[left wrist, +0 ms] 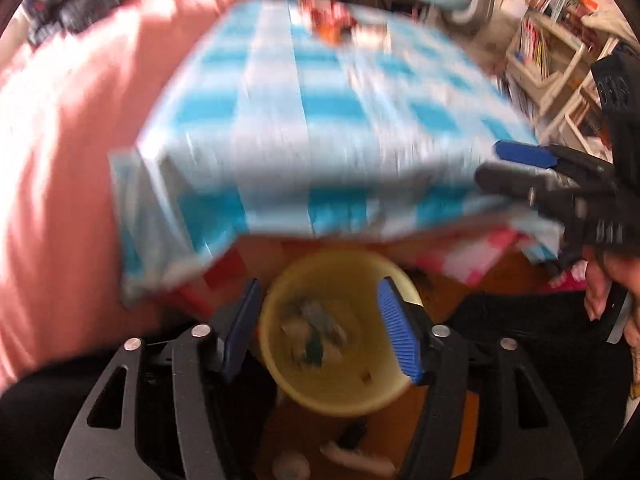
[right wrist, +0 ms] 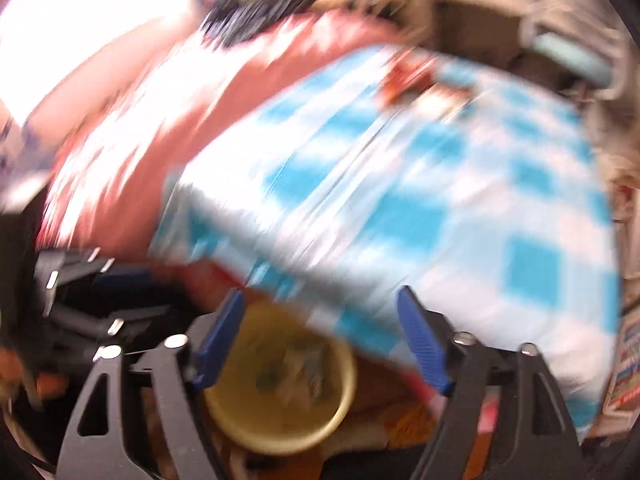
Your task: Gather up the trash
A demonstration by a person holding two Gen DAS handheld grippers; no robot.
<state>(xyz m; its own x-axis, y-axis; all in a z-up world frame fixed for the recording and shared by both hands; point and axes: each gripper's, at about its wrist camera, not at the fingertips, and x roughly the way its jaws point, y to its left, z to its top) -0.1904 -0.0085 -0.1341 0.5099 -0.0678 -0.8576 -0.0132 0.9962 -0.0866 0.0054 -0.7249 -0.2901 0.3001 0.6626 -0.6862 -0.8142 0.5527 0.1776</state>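
Note:
A yellow bin (left wrist: 340,384) stands on the floor below a table with a blue-and-white checked cloth (left wrist: 320,120); crumpled trash (left wrist: 312,332) lies inside it. My left gripper (left wrist: 320,320) is open and empty above the bin's mouth. In the left wrist view my right gripper (left wrist: 504,164) reaches in at the right by the table's edge. In the right wrist view my right gripper (right wrist: 320,332) is open and empty above the same bin (right wrist: 280,412). Red and orange wrappers (left wrist: 328,20) lie at the far end of the table; they also show blurred in the right wrist view (right wrist: 412,76).
A pink bedcover (left wrist: 72,140) fills the left side. A shelf with books (left wrist: 548,48) stands at the right. A red-and-white checked cloth (left wrist: 460,256) hangs under the table. Small objects (left wrist: 352,452) lie on the wooden floor by the bin. Both views are motion-blurred.

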